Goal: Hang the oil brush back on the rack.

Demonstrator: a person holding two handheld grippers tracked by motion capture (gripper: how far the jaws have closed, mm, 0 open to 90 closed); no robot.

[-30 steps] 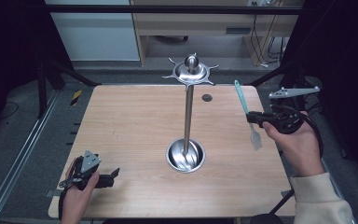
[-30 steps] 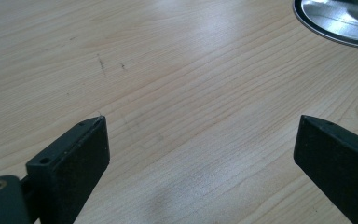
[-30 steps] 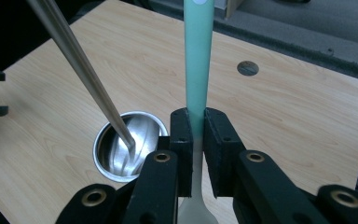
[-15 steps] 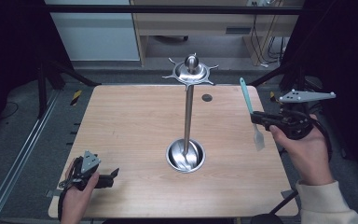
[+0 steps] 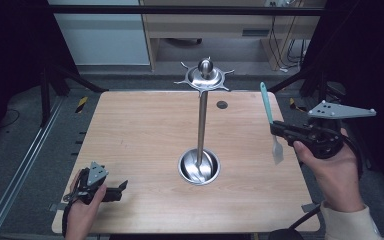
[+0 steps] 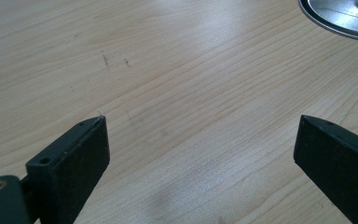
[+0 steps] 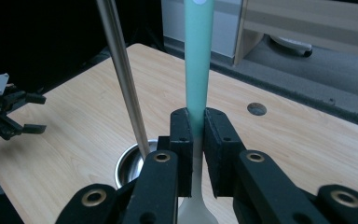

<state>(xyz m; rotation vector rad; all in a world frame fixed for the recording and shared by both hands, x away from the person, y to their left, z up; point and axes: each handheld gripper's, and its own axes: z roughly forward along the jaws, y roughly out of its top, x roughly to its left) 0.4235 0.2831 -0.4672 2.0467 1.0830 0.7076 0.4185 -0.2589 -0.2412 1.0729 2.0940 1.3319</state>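
At the right of the high view, the right tongs (image 5: 278,129) are clenched on a spatula (image 5: 270,120) with a teal handle, gripping it near where the handle meets the pale blade. The tool is lifted clear of the surface (image 5: 140,135), handle up and tilted slightly, blade hanging down. So the pick-up looks done; what seems left is carrying the spatula to the steel stand (image 5: 202,120) at the frame's centre and hanging it from one of the hooks around its top disc (none of the hooks carries anything yet). The right hand (image 5: 330,172) holds the tongs level, pointing left toward the stand's pole, well apart from it. At lower left, the left tongs (image 5: 121,189) rest low over the surface, released and empty, jaws spread wide in the left gripper view with bare wood between them.
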